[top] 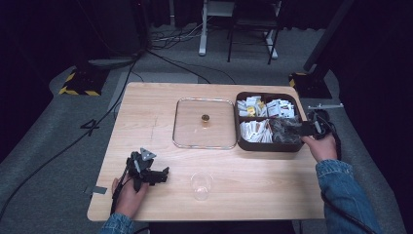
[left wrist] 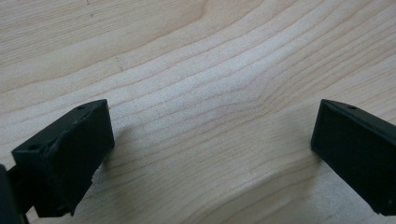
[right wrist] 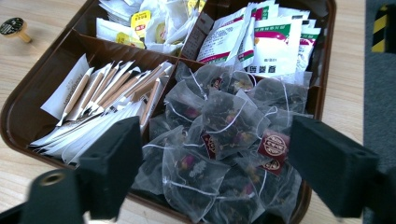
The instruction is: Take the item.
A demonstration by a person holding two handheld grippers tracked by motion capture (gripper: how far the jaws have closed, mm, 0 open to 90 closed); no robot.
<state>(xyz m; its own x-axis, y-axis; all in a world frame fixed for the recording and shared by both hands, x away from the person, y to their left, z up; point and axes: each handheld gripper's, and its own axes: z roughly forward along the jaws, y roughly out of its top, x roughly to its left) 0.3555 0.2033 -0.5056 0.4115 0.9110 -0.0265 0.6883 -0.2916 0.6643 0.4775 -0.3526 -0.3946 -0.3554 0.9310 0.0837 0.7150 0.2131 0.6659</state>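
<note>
A brown box [top: 265, 146] with four compartments stands at the table's right. Its near right compartment holds a heap of mesh tea bags [right wrist: 219, 126] with red tags. My right gripper [right wrist: 219, 163] hovers over that heap, open, with nothing pressed between its pads. In the high view the right gripper [top: 288, 129] reaches in from the box's right side. My left gripper [top: 163, 174] lies on the table near the front left. The left gripper [left wrist: 210, 154] is open, with bare wood between its jaws.
A glass lid [top: 195, 129] with a small round knob [top: 205, 118] lies flat beside the box's left. A clear plastic cup [top: 201, 185] stands near the front edge. Paper sachets [right wrist: 107, 93] and printed packets [right wrist: 271, 46] fill the other compartments.
</note>
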